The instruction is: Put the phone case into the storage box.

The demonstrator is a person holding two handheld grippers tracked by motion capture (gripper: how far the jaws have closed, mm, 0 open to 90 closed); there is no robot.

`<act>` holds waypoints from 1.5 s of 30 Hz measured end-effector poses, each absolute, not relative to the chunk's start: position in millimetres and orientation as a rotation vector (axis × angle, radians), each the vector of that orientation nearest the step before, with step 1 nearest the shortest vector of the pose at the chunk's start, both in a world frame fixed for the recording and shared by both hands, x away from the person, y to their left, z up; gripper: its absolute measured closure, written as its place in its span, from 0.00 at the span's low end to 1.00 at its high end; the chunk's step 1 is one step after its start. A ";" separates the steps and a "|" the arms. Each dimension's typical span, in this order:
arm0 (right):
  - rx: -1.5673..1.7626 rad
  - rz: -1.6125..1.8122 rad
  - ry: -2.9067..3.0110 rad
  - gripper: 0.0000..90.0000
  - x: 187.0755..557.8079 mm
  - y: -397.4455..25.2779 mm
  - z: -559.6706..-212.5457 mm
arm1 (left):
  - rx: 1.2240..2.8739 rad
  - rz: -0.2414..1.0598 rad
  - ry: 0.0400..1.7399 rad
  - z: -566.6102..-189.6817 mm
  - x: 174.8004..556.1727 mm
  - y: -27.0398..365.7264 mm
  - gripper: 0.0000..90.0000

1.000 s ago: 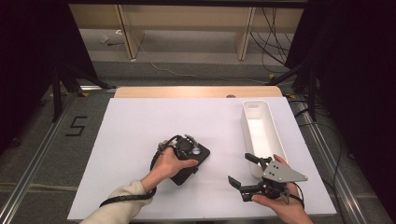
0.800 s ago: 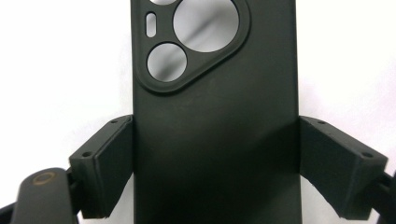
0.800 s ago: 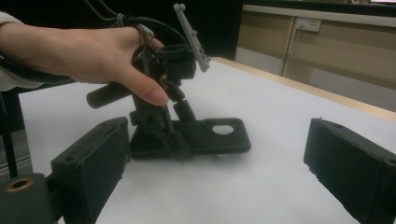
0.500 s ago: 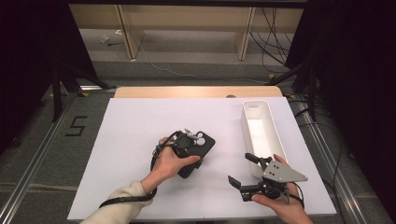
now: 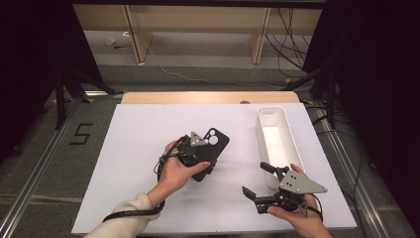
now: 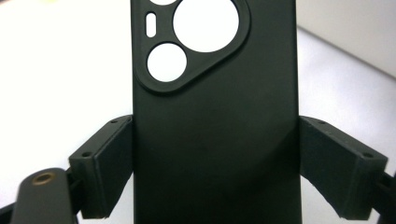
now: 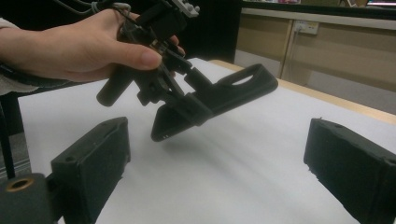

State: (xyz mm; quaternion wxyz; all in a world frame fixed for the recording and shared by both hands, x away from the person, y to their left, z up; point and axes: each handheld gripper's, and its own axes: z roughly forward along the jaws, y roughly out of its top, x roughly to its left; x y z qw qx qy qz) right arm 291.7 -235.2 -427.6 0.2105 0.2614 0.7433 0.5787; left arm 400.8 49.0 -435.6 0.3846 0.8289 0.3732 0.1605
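The left hand-held gripper (image 5: pixel 194 151), clamped on a black phone case (image 5: pixel 212 148), has lifted it off the surface (image 5: pixel 138 148) and carried it toward the right edge. The right hand-held gripper (image 5: pixel 262 181) waits wide open and empty, likely to receive it.

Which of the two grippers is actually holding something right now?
The left gripper: its jaws are clamped on the black phone case. The right gripper's jaws stand open and empty.
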 end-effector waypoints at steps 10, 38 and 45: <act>0.726 1.611 2.059 0.09 291.8 -234.5 -427.6 | 1.968 0.438 0.886 -424.5 391.7 62.9 0.16; 0.728 1.619 2.056 0.09 291.9 -234.1 -427.5 | 1.818 0.475 0.780 -417.2 370.4 83.3 0.16; 0.720 1.627 2.055 0.09 291.6 -233.4 -426.9 | 1.804 0.479 0.788 -418.6 365.6 87.0 0.16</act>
